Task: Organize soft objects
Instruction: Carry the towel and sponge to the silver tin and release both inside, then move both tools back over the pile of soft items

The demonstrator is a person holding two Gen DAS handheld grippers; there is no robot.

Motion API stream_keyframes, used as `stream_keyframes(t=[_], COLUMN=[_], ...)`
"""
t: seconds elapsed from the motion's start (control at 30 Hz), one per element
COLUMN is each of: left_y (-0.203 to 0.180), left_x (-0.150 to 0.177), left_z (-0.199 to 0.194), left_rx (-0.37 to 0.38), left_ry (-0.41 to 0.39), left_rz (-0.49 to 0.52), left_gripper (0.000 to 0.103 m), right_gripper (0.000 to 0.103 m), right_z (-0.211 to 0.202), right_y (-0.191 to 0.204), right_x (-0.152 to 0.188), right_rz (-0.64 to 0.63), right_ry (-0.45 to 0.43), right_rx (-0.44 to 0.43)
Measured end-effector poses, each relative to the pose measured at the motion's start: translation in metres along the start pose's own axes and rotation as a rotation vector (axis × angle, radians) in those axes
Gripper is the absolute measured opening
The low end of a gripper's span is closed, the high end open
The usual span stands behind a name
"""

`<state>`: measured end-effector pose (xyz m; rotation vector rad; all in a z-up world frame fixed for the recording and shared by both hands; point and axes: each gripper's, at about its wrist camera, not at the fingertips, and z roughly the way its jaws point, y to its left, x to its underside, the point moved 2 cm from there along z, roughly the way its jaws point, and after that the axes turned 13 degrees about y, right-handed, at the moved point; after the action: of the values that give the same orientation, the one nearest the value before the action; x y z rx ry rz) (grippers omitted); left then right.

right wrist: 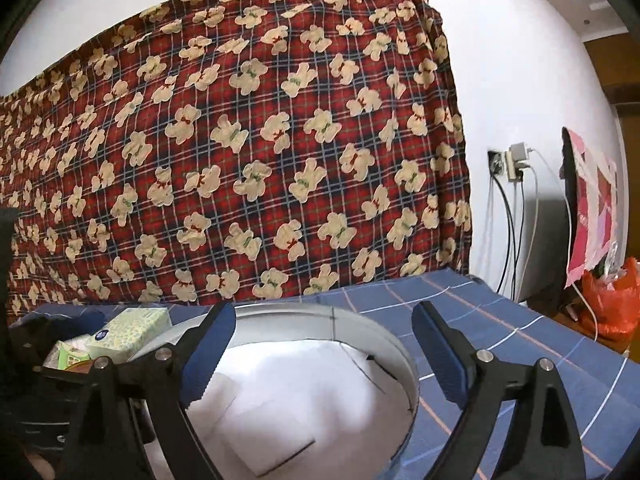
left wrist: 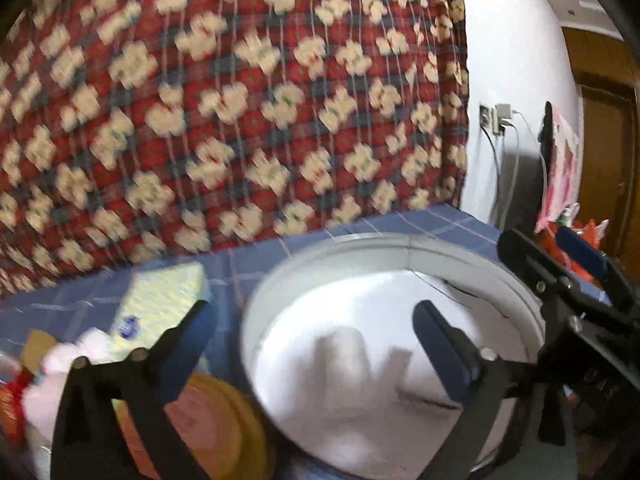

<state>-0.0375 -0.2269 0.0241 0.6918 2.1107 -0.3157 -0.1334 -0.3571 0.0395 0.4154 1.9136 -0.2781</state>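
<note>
A round white tub (left wrist: 404,242) with a white lining stands on the blue checked cloth; it also shows in the right wrist view (right wrist: 372,326). My left gripper (left wrist: 316,328) is open and empty, over the tub's left rim. A pink soft toy (left wrist: 60,364) and a round yellow-orange object (left wrist: 228,412) lie left of the tub, below the left finger. A green-patterned tissue pack (left wrist: 168,296) lies behind them; it also shows in the right wrist view (right wrist: 128,330). My right gripper (right wrist: 324,344) is open and empty above the tub, and appears in the left wrist view (left wrist: 560,268).
A red plaid sheet with bear prints (right wrist: 240,152) hangs behind the table. A wall socket with chargers and cables (right wrist: 512,164) is at the right. A red plastic bag (right wrist: 612,300) and a dark board with pink paper (right wrist: 588,208) stand beyond the table's right edge.
</note>
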Motion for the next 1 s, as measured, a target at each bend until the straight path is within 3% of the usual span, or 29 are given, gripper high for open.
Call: stream_keyframes(t=[0.1, 0.4, 0.6, 0.77, 1.0], left_y=[0.004, 0.037, 0.056, 0.073, 0.094], left_x=[0.0, 0.013, 0.026, 0.034, 0.044], left_z=[-0.008, -0.016, -0.025, -0.032, -0.039], left_rx=[-0.032, -0.058, -0.116, -0.145, -0.167], left_ry=[-0.03, -0.022, -0.038, -0.043, -0.04], left_rz=[0.014, -0.067, -0.082, -0.103, -0.119], left_gripper=[0.102, 0.102, 0.102, 0.102, 0.102], right_gripper=[0.092, 0.092, 0.092, 0.092, 0.092], right_z=[-0.001, -0.004, -0.016, -0.022, -0.026], right_y=[0.001, 0.012, 0.018, 0.028, 0.034], right_x=[-0.001, 0.001, 0.002, 0.003, 0.007], right_rz=[-0.001, -0.054, -0.065, -0.101, -0.023], right_ry=[-0.008, -0.019, -0.078, -0.107, -0.083], right_rx=[0.003, 0.008, 0.018, 0.071, 0.023])
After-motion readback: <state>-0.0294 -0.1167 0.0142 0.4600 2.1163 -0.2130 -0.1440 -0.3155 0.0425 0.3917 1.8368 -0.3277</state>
